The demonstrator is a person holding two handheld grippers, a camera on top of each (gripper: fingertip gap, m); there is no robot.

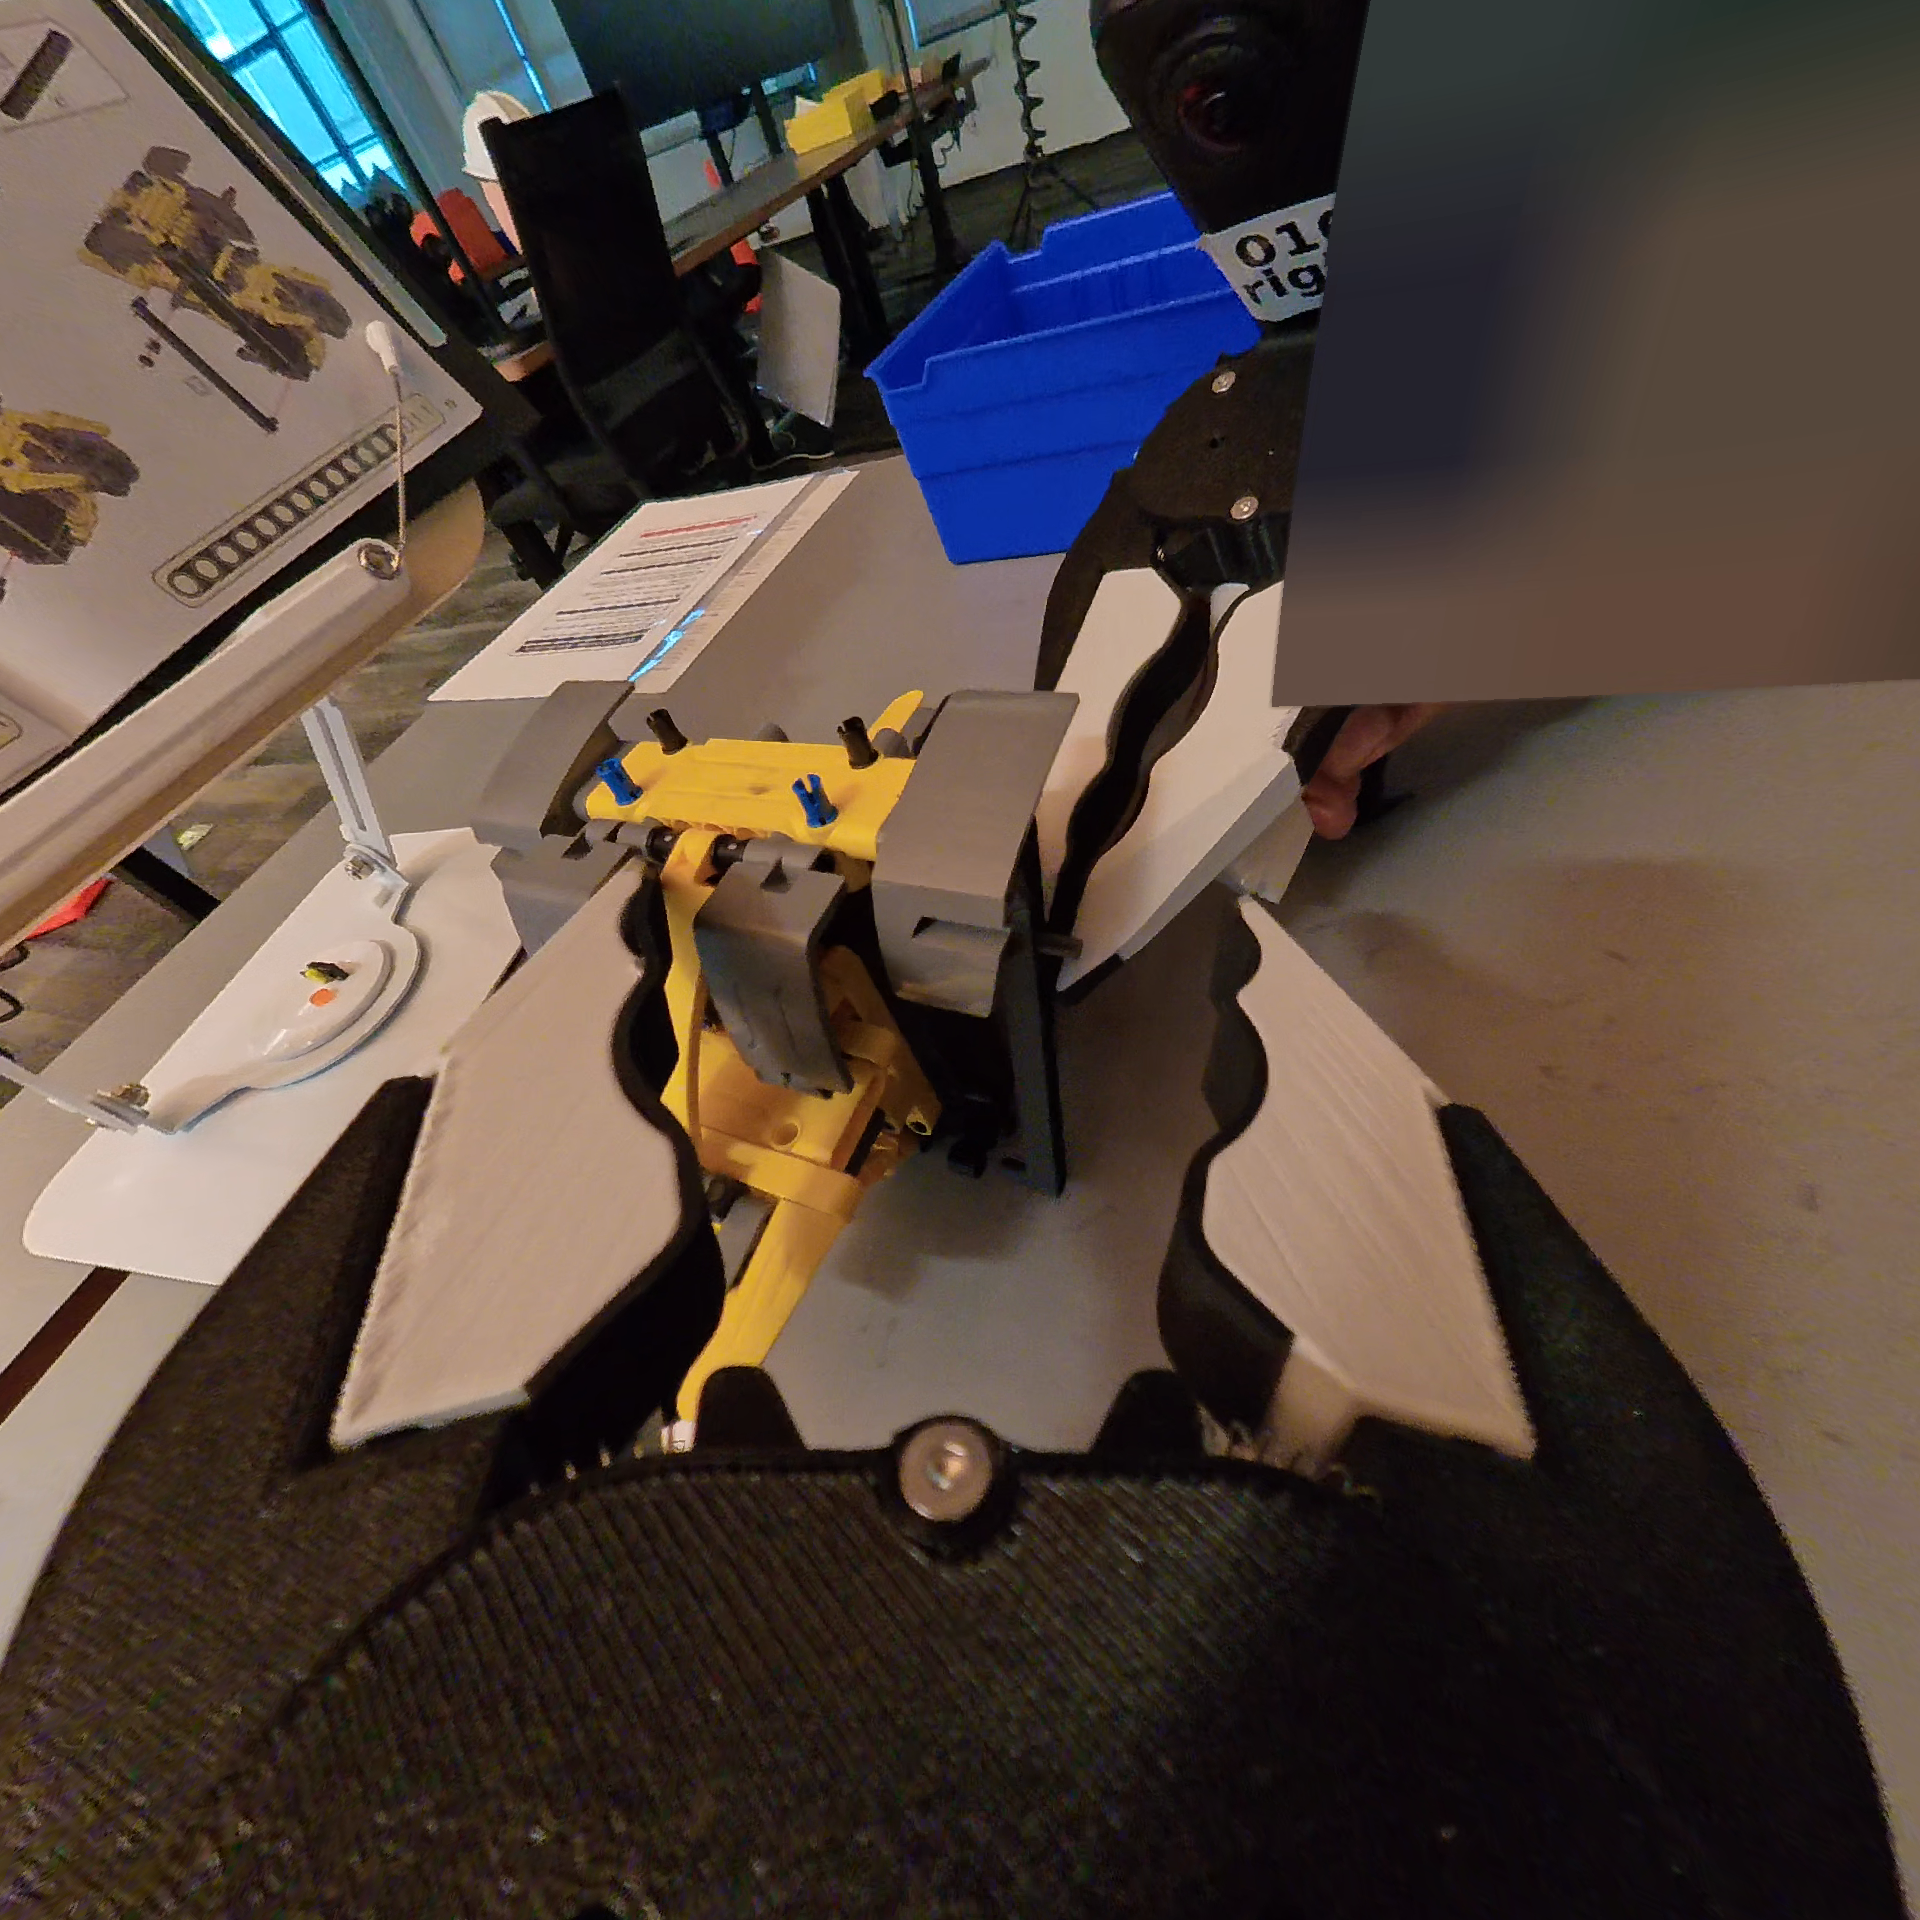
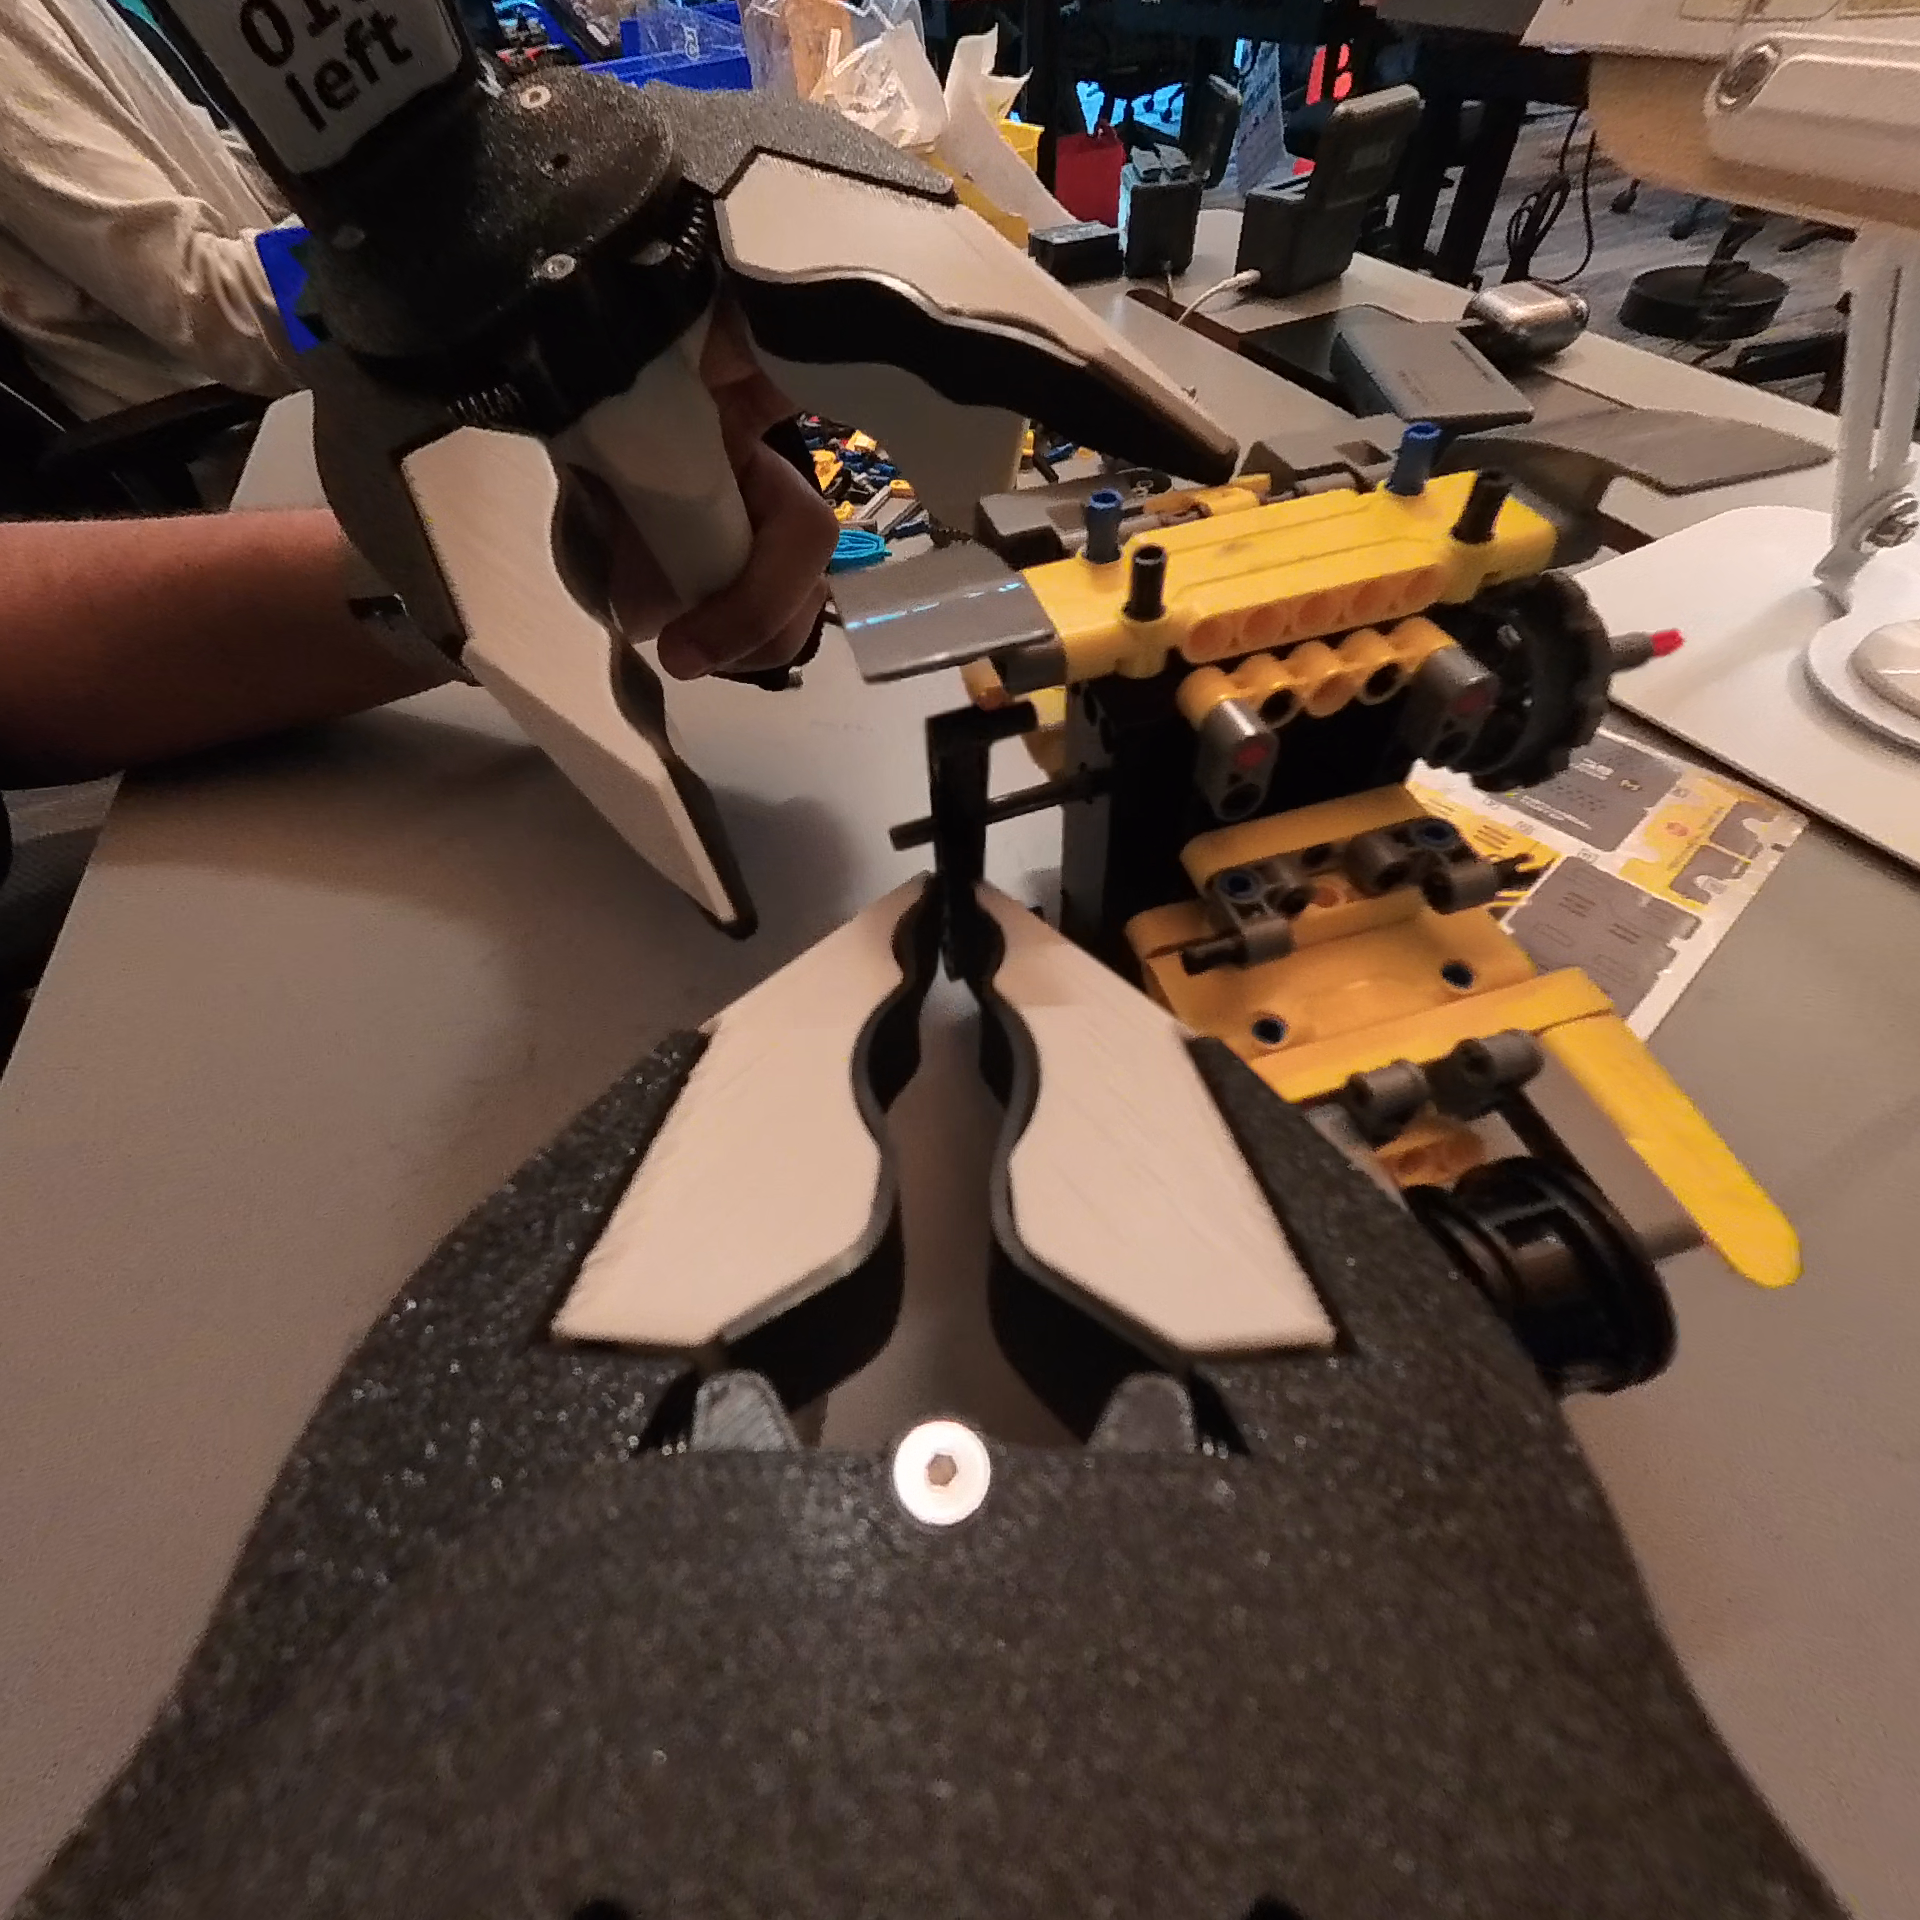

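Model (image 2: pixel 1299 727) of yellow and grey bricks looks light, rigid, liable to pop apart, so we straddle it with left gripper (image 1: pixel 935 1039) fingers spread, while right gripper (image 2: pixel 951 935) fingers pinch its black beam (image 2: pixel 961 821).

left claw (image 1: pixel 925 1049): rough, grainy black printed body; matt white ribbed fingers (image 1: pixel 540 1132) with black rubbery inner edges; shiny metal screw
right claw (image 2: pixel 951 935): the same speckled black shell and matt white fingers (image 2: pixel 748 1164), white screw head
brick model (image 2: pixel 1309 665): smooth, glossy plastic in yellow, grey and black
desk (image 1: pixel 1621 997): smooth matt grey top, lightly scuffed
blue bin (image 1: pixel 1049 384): glossy plastic
instruction sheet (image 1: pixel 187 312): printed paper
sticker sheet (image 2: pixel 1621 842): glossy printed paper
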